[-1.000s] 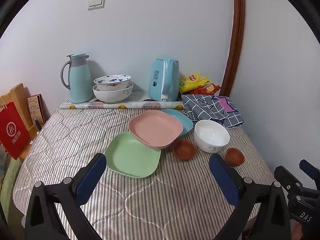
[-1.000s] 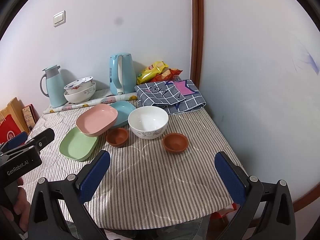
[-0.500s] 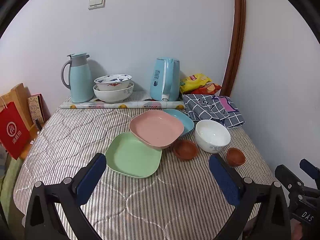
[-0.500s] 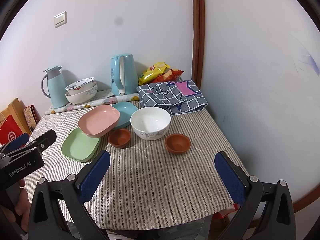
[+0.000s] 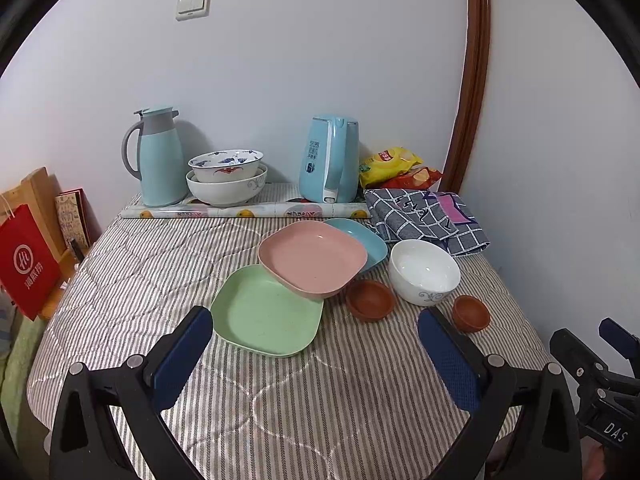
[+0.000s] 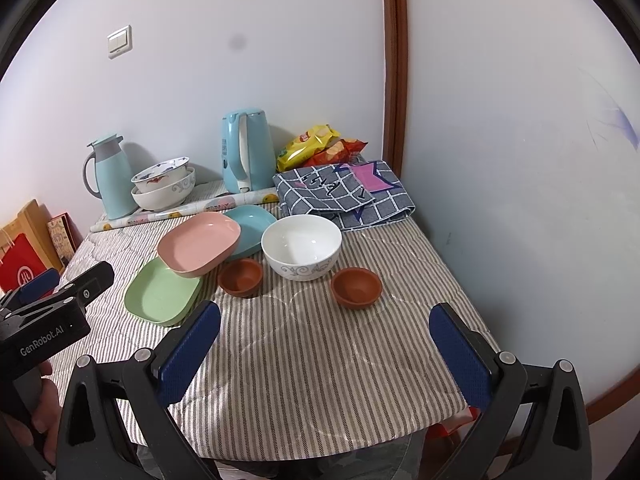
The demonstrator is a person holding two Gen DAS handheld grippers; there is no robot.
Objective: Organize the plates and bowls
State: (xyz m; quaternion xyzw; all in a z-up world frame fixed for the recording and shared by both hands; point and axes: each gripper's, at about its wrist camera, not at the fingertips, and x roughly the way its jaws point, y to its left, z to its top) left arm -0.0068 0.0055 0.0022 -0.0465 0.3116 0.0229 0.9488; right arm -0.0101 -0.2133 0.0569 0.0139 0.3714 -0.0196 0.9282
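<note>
The white bowl (image 6: pixel 302 247) looks glazed and glossy — ceramic. The pink plate (image 5: pixel 313 257) and green plate (image 5: pixel 267 310) are matt plastic, faintly speckled. Quilted striped cloth (image 5: pixel 320 392) covers the bench — soft, stitched.

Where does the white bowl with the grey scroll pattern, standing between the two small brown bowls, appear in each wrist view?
Left wrist view: the white bowl sits right of centre, beside the pink plate.
Right wrist view: the white bowl sits at centre, right of the pink plate.
Shared landmark: the blue electric kettle at the wall.
</note>
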